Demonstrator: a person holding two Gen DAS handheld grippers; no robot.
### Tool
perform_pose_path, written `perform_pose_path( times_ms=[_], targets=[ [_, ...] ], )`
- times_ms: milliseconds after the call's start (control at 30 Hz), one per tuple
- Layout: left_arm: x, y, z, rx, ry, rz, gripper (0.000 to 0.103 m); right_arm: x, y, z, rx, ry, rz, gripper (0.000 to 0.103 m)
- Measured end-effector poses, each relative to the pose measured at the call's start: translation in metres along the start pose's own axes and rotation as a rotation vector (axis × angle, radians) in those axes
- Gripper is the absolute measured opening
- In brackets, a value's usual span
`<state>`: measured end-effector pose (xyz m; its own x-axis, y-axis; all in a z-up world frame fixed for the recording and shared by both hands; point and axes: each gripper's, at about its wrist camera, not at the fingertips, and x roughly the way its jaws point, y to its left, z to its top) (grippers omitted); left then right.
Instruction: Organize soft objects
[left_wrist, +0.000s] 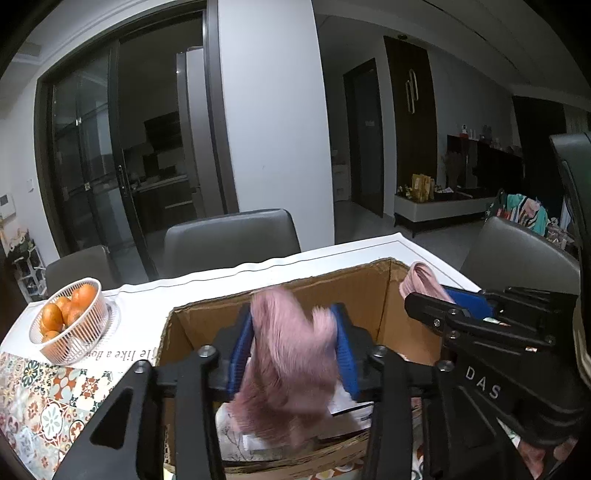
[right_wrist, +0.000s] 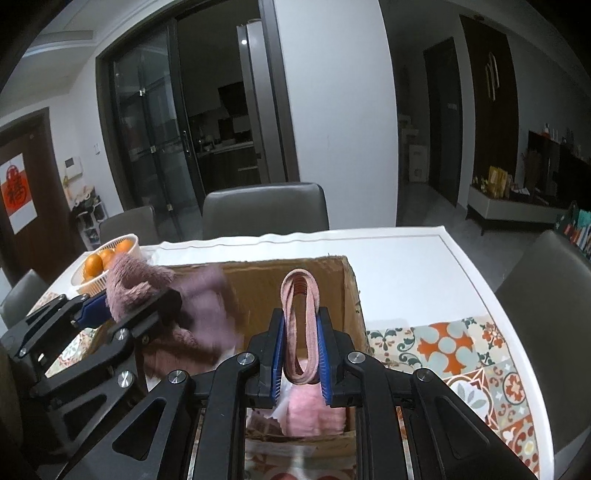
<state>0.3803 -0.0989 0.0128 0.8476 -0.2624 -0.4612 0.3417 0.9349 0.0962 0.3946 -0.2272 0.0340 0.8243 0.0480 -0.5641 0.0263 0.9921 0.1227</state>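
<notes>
An open cardboard box (left_wrist: 332, 277) (right_wrist: 258, 269) stands on the table right under both grippers. My left gripper (left_wrist: 293, 321) (right_wrist: 129, 306) hovers over the box's left half. A fuzzy mauve cloth (left_wrist: 291, 362) (right_wrist: 136, 280) lies loose between its blue pads (left_wrist: 347, 350). The cloth is blurred and hangs down into the box, so the jaws stand open. My right gripper (right_wrist: 301, 332) (left_wrist: 424, 295) is shut on a folded pink cloth (right_wrist: 299, 295) over the box's right half. That cloth's lower end (right_wrist: 303, 406) hangs inside. I cannot tell whether the two cloths are joined.
A white basket of oranges (left_wrist: 70, 317) (right_wrist: 110, 258) sits on the table left of the box. Papers (left_wrist: 347, 402) lie on the box floor. Grey chairs (left_wrist: 229, 236) (right_wrist: 266, 206) stand along the far edge and another (right_wrist: 546, 280) at the right. A tiled-pattern cloth (right_wrist: 461, 350) covers the near table.
</notes>
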Motion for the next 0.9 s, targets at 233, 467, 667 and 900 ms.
perform_pose_path(
  times_ms=[233,467,667,900],
  targets=[
    [-0.013,0.012,0.0,-0.045,-0.006,0.083,0.063,-0.001,0.002,-0.003,0.001,-0.005,-0.006,0.04],
    [-0.036,0.026,-0.002,-0.1,-0.008,0.145,0.067,-0.017,0.007,-0.005,0.001,-0.018,-0.018,0.042],
    [-0.068,0.03,-0.009,-0.108,-0.033,0.172,0.071,-0.051,0.018,-0.01,-0.024,-0.07,-0.045,0.047],
    [-0.108,0.031,-0.019,-0.115,-0.055,0.19,0.075,-0.098,0.033,-0.02,-0.06,-0.131,-0.068,0.054]
  ],
)
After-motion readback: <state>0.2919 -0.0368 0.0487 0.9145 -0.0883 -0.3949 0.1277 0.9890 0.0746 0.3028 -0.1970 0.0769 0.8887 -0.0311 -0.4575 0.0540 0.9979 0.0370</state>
